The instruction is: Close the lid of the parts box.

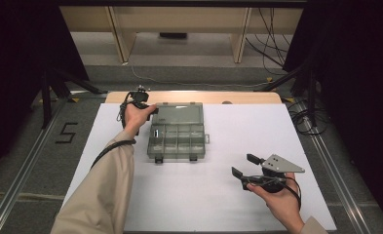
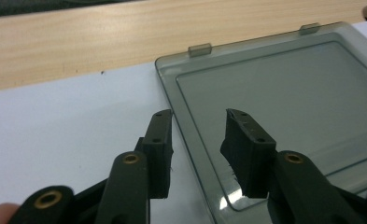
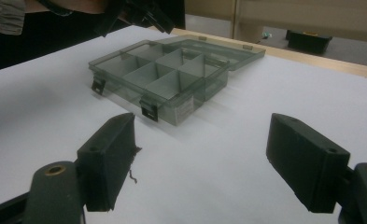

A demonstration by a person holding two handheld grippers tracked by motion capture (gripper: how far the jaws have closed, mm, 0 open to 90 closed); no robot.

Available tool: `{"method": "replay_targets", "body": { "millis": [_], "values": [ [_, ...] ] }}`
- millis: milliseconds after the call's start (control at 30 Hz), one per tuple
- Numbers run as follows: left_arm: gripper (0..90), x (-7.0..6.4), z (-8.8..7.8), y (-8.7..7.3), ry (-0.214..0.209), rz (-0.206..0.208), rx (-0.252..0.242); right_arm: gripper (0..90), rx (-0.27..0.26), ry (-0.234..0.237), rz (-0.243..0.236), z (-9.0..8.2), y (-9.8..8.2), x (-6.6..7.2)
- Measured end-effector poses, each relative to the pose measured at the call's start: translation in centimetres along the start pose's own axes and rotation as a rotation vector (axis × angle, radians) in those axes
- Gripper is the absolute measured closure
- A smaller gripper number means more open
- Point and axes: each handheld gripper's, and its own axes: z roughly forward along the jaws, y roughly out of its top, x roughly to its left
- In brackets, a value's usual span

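A smoky-grey see-through compartment box (image 1: 177, 140) lies open in the middle of the white table top (image 1: 238, 126), its several compartments looking empty. Its lid (image 1: 177, 112) is folded back flat on the far side. My left gripper (image 1: 149, 108) is at the lid's left edge. In the left gripper view its jaws (image 2: 199, 116) stand apart astride the rim of the lid (image 2: 284, 102), the pads not pressing it. My right gripper (image 1: 242, 164) hovers near the front right, wide open and empty. In the right gripper view (image 3: 204, 123) it faces the box (image 3: 162, 77) from a distance.
A bare wooden strip (image 1: 194, 97) runs along the table's far edge, just behind the lid. Two dark latches (image 3: 148, 111) hang from the box's near wall. Beyond the table are wooden furniture legs (image 1: 240, 41), floor cables (image 1: 301, 117) and a "5" mark (image 1: 66, 131) on the floor.
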Motion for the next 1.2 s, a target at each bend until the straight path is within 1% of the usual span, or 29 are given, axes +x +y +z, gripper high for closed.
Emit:
{"method": "replay_targets", "body": {
  "millis": [33,67,133,167,200,233,267,300,333,367,400,433,467,500,567,600,633,667,700,867,900,1000,1067,1100,1133,1167,1200],
  "values": [
    [62.5,0.1,0.1,-0.1,-0.002,0.003,0.015,24.8,0.007,0.003,0.006,-0.1,0.0,0.1],
    [62.9,0.1,0.3,-0.1,-0.003,-0.008,0.019,24.8,0.015,-0.008,-0.009,-0.2,0.1,0.0],
    [64.0,0.1,0.4,-0.2,-0.004,-0.019,0.026,24.8,0.017,-0.006,-0.012,-0.2,0.1,0.1],
    [64.4,0.1,0.6,-0.2,0.001,-0.036,0.034,24.8,0.021,-0.006,-0.012,-0.2,0.1,0.1],
    [65.3,0.1,0.6,-0.3,0.001,-0.043,0.047,24.8,0.018,-0.007,-0.010,-0.2,0.1,0.2],
    [66.9,0.2,0.6,-0.3,0.003,-0.058,0.063,24.8,0.023,0.006,0.002,-0.1,0.0,0.2],
    [68.2,0.2,0.8,-0.4,0.002,-0.072,0.062,24.8,0.018,0.006,0.002,-0.1,0.0,0.2],
    [69.5,0.3,0.8,-0.4,0.003,-0.077,0.075,24.8,0.011,0.003,-0.006,0.0,0.0,0.2],
    [70.5,0.3,1.0,-0.6,-0.003,-0.088,0.063,24.8,0.011,0.004,-0.006,0.0,0.0,0.2],
    [71.8,0.4,0.9,-0.5,-0.013,-0.091,0.071,24.8,0.021,0.002,-0.007,0.0,0.0,0.2],
    [73.1,0.2,0.9,-0.5,0.000,-0.111,0.074,24.8,0.013,0.008,-0.006,0.1,-0.1,0.2],
    [74.4,0.1,0.9,-0.5,0.001,-0.114,0.078,24.8,0.017,0.007,-0.004,0.0,-0.1,0.2],
    [75.5,0.1,0.9,-0.5,0.002,-0.116,0.082,24.8,0.022,-0.005,-0.012,0.0,0.0,0.2],
    [76.8,0.0,0.9,-0.4,0.004,-0.125,0.084,24.8,0.017,0.008,-0.005,0.1,-0.1,0.2],
    [78.1,-0.1,0.9,-0.4,0.015,-0.136,0.087,24.8,0.020,0.010,-0.004,0.1,-0.1,0.2],
    [80.2,-0.1,0.9,-0.3,0.023,-0.136,0.092,24.9,0.033,0.004,-0.003,0.0,-0.1,0.2],
    [83.9,-0.1,0.8,-0.3,0.032,-0.143,0.092,24.9,0.037,-0.001,-0.013,-0.1,0.0,0.1],
    [85.0,-0.1,0.8,-0.3,0.033,-0.157,0.090,24.8,0.060,-0.005,-0.015,-0.2,0.0,0.1],
    [85.9,-0.1,0.8,-0.4,0.037,-0.174,0.082,24.9,0.066,-0.002,-0.008,-0.3,0.0,0.1],
    [88.0,-0.2,0.5,-0.6,0.037,-0.220,0.055,24.9,0.066,-0.003,-0.015,-0.1,0.0,0.1],
    [88.3,-0.3,0.4,-0.5,0.041,-0.221,0.048,24.9,0.030,0.011,-0.004,0.2,-0.2,0.2],
    [88.8,-0.4,0.1,-0.5,0.045,-0.221,0.034,25.0,0.031,0.012,-0.004,0.3,-0.2,0.2],
    [88.9,-0.4,-0.1,-0.4,0.038,-0.217,0.026,25.0,0.033,0.009,-0.004,0.3,-0.2,0.2],
    [89.0,-0.5,-0.1,-0.5,0.038,-0.225,0.011,25.0,0.039,0.011,0.000,0.2,-0.1,0.2],
    [89.1,-0.5,-0.2,-0.5,0.037,-0.222,0.006,25.0,0.041,0.011,0.002,0.2,-0.1,0.2],
    [89.1,-0.5,-0.3,-0.5,0.037,-0.222,0.003,25.0,0.065,-0.003,-0.004,0.0,-0.1,0.2],
    [89.2,-0.5,-0.4,-0.6,0.037,-0.220,-0.005,25.1,0.079,-0.002,-0.007,0.0,0.0,0.2]
  ]
}}
